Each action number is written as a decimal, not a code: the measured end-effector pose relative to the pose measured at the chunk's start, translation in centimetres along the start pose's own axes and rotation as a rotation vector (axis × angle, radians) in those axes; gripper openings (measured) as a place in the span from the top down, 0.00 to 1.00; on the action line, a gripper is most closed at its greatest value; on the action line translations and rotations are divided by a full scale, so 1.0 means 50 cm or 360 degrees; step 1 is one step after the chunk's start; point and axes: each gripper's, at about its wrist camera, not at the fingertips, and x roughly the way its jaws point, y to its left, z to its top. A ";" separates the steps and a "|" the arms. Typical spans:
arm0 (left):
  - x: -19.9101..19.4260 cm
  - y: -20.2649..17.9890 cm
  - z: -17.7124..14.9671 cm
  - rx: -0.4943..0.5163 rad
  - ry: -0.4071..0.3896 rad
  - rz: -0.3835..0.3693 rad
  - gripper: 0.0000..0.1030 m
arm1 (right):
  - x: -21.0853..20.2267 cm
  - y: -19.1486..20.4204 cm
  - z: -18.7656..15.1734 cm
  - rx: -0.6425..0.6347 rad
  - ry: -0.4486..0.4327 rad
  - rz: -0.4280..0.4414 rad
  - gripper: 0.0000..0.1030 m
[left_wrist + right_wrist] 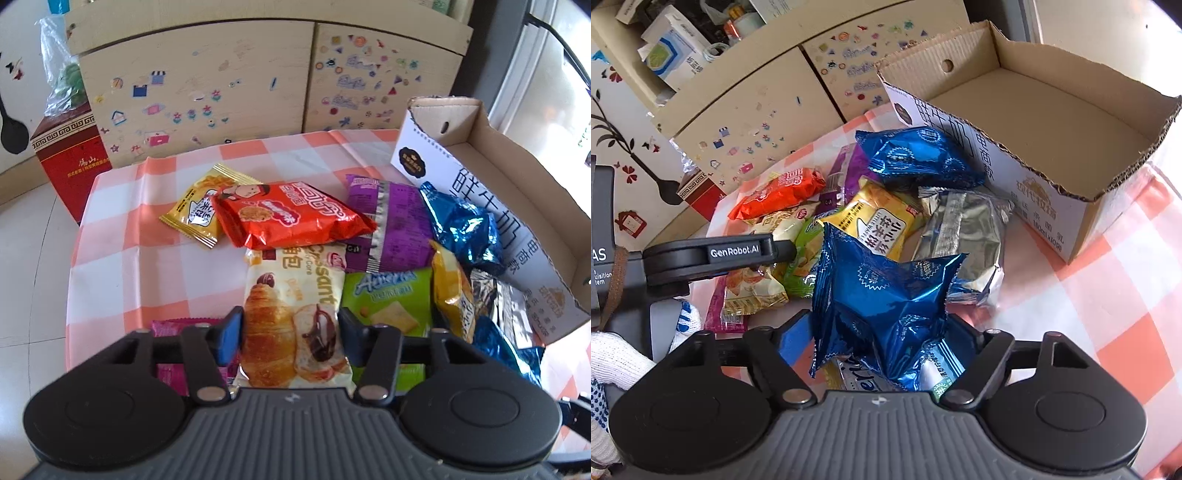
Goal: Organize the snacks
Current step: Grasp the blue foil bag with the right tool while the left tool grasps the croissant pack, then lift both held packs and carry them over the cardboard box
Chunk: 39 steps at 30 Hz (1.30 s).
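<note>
Jaws of left gripper (pixel 290 332) clamp "Croissant" pack (pixel 291 317); right gripper (pixel 882 332) grips blue packet (pixel 882 295).

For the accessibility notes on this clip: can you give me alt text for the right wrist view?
The right hand-held gripper closes on a crinkled blue foil packet at the near edge of a snack pile on a checked tablecloth. Behind the pile an open cardboard box holds no snacks, and the left hand-held gripper reaches in from the left.

Left tool (pixel 290 334) angled down, fingers clamped on packet. Right tool (pixel 882 332) angled down, likewise clamped.
</note>
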 end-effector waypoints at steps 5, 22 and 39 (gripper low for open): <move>-0.013 0.007 -0.013 -0.0005 -0.0014 0.0004 0.52 | -0.002 0.006 0.000 -0.0051 -0.0021 -0.0008 0.23; -0.084 0.020 -0.092 -0.0013 -0.0037 -0.0030 0.51 | -0.026 0.013 -0.008 -0.0159 -0.0081 -0.0021 0.24; -0.072 -0.009 -0.103 0.0161 -0.0076 0.0101 0.51 | -0.022 0.024 -0.011 -0.0234 -0.0048 -0.0038 0.23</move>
